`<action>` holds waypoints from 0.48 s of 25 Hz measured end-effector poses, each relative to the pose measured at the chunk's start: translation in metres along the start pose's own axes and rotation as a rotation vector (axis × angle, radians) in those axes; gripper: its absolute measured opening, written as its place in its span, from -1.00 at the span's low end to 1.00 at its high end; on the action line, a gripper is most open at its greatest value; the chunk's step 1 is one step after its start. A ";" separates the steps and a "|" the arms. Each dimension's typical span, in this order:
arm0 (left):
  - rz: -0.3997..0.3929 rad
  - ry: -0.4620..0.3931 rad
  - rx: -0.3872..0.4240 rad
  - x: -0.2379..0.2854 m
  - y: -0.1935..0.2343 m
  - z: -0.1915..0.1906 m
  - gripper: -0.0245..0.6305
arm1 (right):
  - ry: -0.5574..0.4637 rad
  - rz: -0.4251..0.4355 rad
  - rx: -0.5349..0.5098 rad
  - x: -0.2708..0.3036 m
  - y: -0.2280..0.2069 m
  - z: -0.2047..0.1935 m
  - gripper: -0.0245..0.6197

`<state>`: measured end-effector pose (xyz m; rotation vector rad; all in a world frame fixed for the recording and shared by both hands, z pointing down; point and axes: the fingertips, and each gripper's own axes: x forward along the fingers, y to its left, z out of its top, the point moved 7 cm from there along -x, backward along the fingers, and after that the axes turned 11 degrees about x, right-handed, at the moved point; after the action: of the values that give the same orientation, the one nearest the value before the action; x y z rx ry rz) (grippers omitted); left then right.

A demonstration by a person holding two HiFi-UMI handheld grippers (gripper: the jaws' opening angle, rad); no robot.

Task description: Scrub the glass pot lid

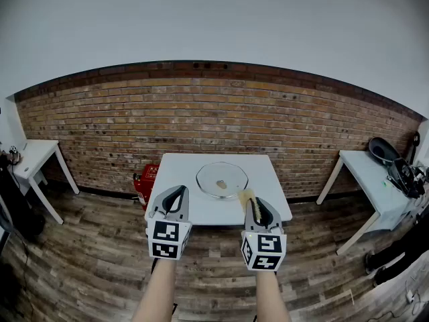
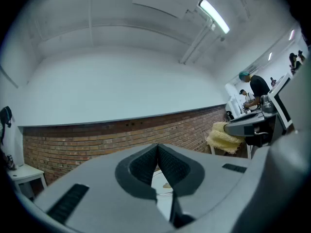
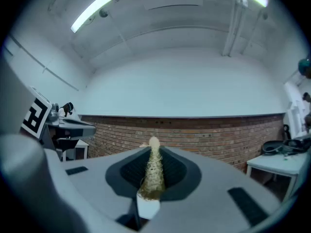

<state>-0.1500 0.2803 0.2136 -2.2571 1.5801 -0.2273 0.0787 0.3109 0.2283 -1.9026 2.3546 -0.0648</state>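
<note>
Both grippers sit at the near edge of the white table (image 1: 194, 211). The left gripper (image 1: 177, 192) has its jaws pressed together with nothing in them, and the right gripper (image 1: 253, 203) is pinching a yellow sponge (image 1: 246, 194). Further in, the glass pot lid (image 1: 222, 179) lies flat around the table's middle. A brick wall (image 1: 201, 113) runs behind the table.
</note>
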 end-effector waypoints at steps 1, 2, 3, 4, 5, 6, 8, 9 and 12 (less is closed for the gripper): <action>-0.003 0.004 0.001 0.000 0.000 0.000 -0.89 | 0.001 0.000 0.000 0.000 0.000 0.000 -0.75; -0.005 0.007 0.002 0.000 0.000 0.001 -0.89 | 0.001 -0.001 0.001 0.000 0.000 0.000 -0.75; -0.006 0.009 0.004 0.000 -0.001 0.001 -0.89 | 0.001 -0.002 0.001 0.000 0.000 0.000 -0.75; -0.006 0.011 0.006 0.000 -0.001 0.001 -0.89 | 0.000 -0.002 0.002 0.000 -0.001 -0.001 -0.75; -0.006 0.012 0.008 0.000 -0.001 0.000 -0.89 | 0.000 -0.002 0.003 0.001 -0.001 -0.001 -0.75; -0.005 0.012 0.009 0.000 -0.001 -0.001 -0.89 | 0.000 -0.003 0.004 0.001 -0.001 -0.002 -0.75; -0.003 0.010 0.017 -0.001 -0.002 -0.001 -0.89 | 0.003 -0.005 0.005 0.000 -0.002 -0.003 -0.75; -0.002 0.008 0.024 -0.001 -0.003 0.000 -0.89 | 0.005 -0.006 0.005 0.000 -0.002 -0.003 -0.75; -0.005 0.010 0.030 -0.001 -0.006 0.000 -0.89 | 0.009 -0.007 0.001 -0.001 -0.003 -0.005 -0.75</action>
<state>-0.1451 0.2831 0.2157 -2.2408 1.5665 -0.2625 0.0815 0.3115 0.2335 -1.9141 2.3527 -0.0751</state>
